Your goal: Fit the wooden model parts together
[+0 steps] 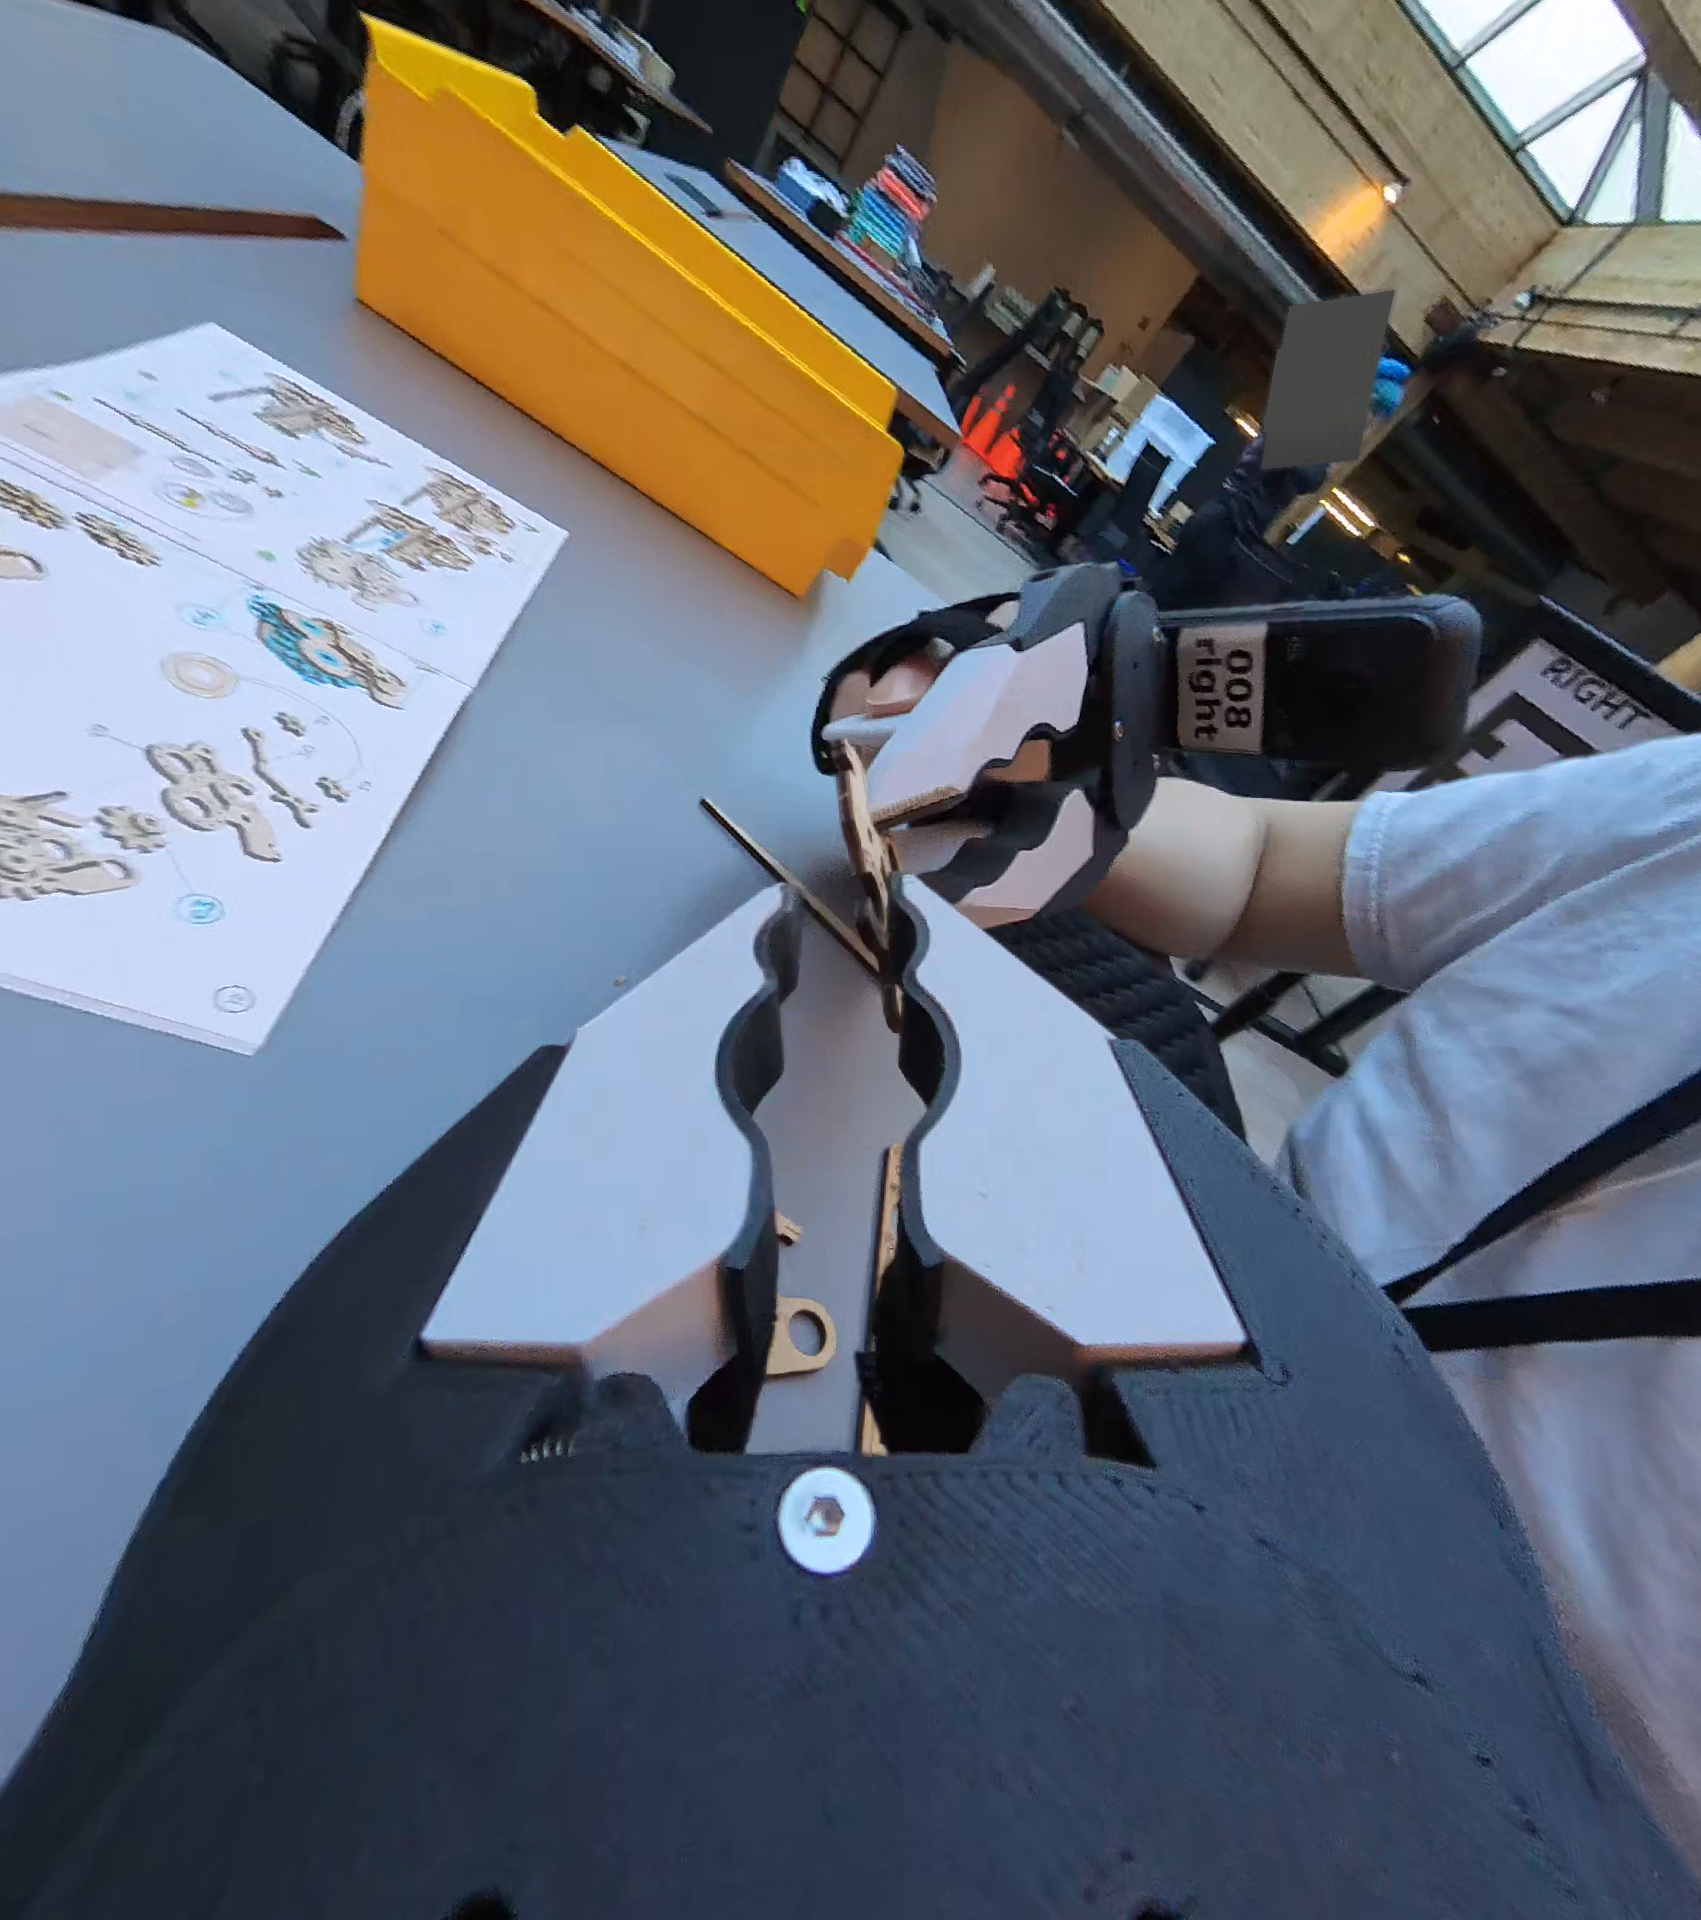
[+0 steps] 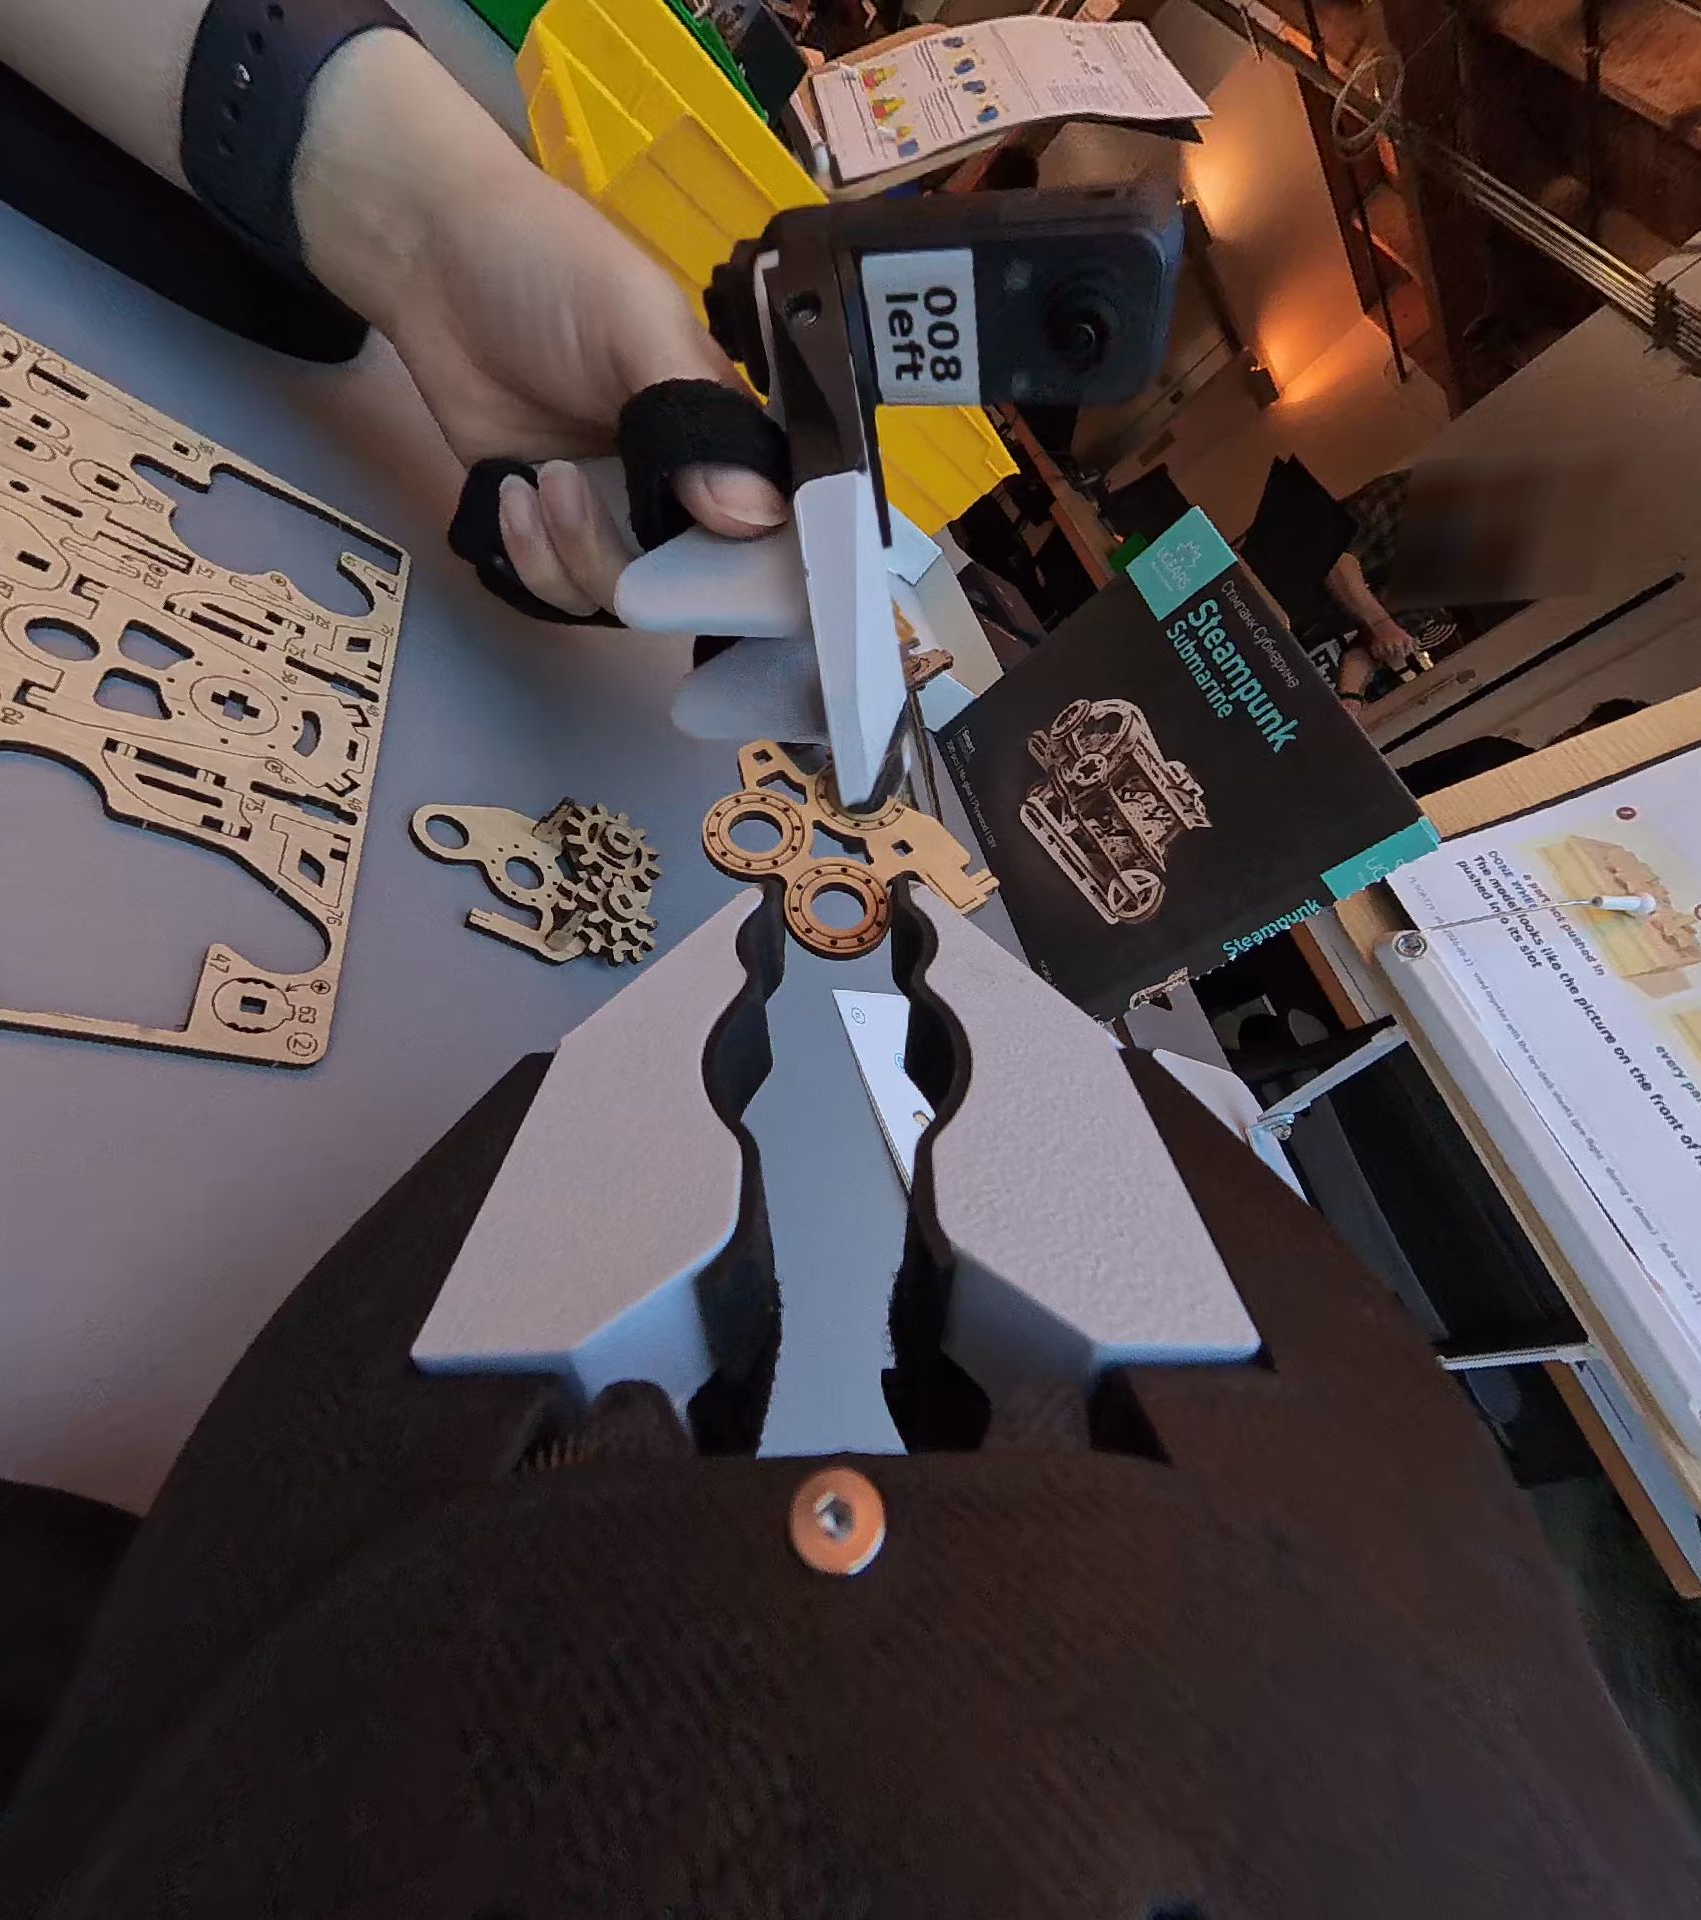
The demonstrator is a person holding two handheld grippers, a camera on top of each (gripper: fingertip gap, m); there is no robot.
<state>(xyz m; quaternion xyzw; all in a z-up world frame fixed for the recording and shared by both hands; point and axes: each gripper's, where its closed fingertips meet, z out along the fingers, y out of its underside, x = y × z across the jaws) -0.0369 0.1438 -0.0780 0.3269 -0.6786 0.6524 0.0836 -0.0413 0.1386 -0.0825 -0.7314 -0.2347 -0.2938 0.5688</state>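
Together, both grippers are pinching one wooden ringed plate (image 2: 830, 862) above the grey worktop (image 2: 77, 1195). Right gripper (image 2: 838, 914) is closing its fingers (image 2: 659, 1049) on the plate's near ring, while the left gripper (image 2: 861, 800), reaching down from above, is clamping the plate's far part. Seen from the left wrist, the plate (image 1: 872, 862) is standing edge-on between the left gripper (image 1: 846, 914) and the right gripper (image 1: 867, 821). A gear assembly (image 2: 555, 878) is lying near a punched wooden sheet (image 2: 108, 665). Instruction sheets (image 1: 202, 644) are lying beside a yellow bin (image 1: 617, 332), and a dark kit box (image 2: 1178, 769) is standing behind the plate.
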